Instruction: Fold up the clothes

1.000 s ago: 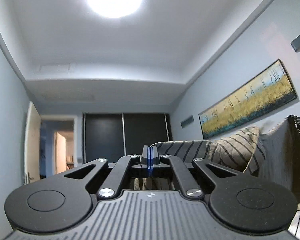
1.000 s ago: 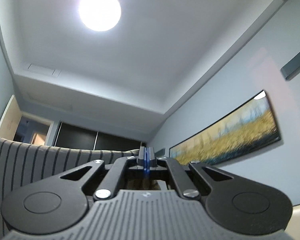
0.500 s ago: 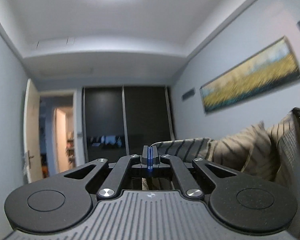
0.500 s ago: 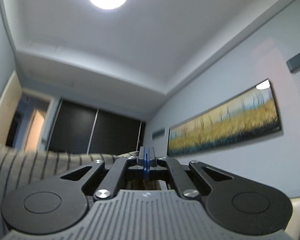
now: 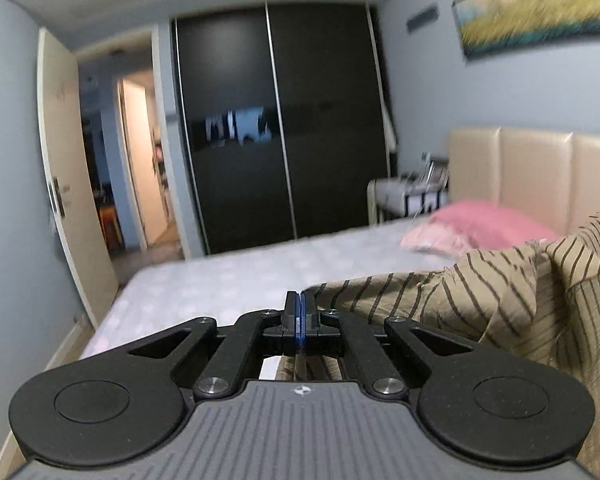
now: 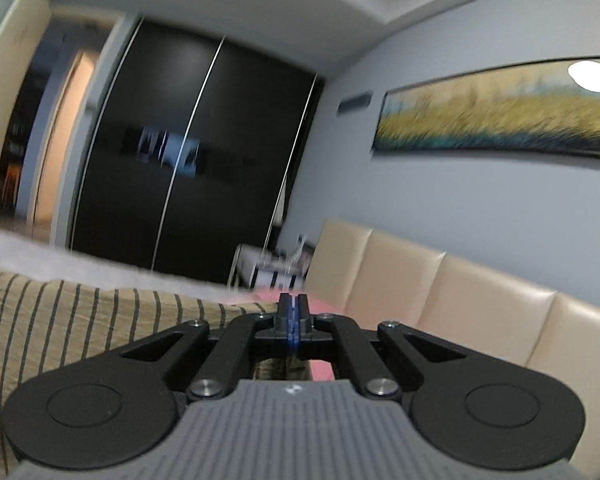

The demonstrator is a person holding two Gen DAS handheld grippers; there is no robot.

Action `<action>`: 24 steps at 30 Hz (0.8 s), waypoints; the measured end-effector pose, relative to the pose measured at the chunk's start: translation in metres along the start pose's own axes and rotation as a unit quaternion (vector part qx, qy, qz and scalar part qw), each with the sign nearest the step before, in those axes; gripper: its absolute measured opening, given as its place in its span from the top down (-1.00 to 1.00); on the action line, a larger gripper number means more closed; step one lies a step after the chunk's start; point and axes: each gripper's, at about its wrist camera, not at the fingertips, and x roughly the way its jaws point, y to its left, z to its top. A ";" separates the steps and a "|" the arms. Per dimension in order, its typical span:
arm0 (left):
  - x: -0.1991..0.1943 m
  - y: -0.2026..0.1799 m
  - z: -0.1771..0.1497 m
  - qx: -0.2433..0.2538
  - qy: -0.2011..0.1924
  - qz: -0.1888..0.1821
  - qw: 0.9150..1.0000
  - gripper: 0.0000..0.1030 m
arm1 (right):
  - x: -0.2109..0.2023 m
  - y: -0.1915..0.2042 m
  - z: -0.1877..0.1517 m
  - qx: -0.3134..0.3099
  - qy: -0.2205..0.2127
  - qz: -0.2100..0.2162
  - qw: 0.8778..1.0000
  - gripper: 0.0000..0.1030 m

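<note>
A tan garment with thin dark stripes (image 5: pixel 500 300) hangs stretched between my two grippers above the bed. In the left wrist view my left gripper (image 5: pixel 300 300) has its jaws pressed together on one edge of the cloth, which runs off to the right and shows under the fingers. Seen from the right wrist, the same striped garment (image 6: pixel 80 320) spreads to the left. My right gripper (image 6: pixel 292 300) is shut on its other edge, with striped cloth visible just beneath the jaws.
A bed with a pale patterned sheet (image 5: pixel 220 284) lies ahead, with a pink pillow (image 5: pixel 488 224) and a beige padded headboard (image 6: pixel 420 280) at the right. Behind stand a dark sliding wardrobe (image 5: pixel 280 120), a cluttered bedside table (image 5: pixel 412 196) and an open door (image 5: pixel 68 184).
Both grippers have swung down fast from facing the ceiling to facing the bed, carrying the striped garment down with them. Their jaws stayed shut throughout.
</note>
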 end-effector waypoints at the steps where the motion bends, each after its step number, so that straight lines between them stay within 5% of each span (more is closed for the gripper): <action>1: 0.025 -0.002 -0.004 0.003 0.015 0.004 1.000 1.00 | 0.023 0.012 -0.007 -0.005 0.013 0.002 1.000 0.99; 12: 0.225 -0.023 -0.127 0.012 0.167 0.010 0.986 1.00 | 0.218 0.117 -0.151 -0.053 0.177 0.027 0.982 0.99; 17: 0.263 -0.034 -0.159 0.007 0.213 0.011 0.977 0.97 | 0.261 0.148 -0.196 -0.068 0.231 0.042 0.970 0.97; 21: 0.268 -0.030 -0.165 -0.003 0.222 0.012 0.975 0.69 | 0.289 0.158 -0.217 -0.076 0.257 0.043 0.963 0.51; 24: 0.255 -0.018 -0.166 -0.009 0.218 0.009 0.976 0.67 | 0.292 0.145 -0.217 -0.061 0.267 0.051 0.960 0.51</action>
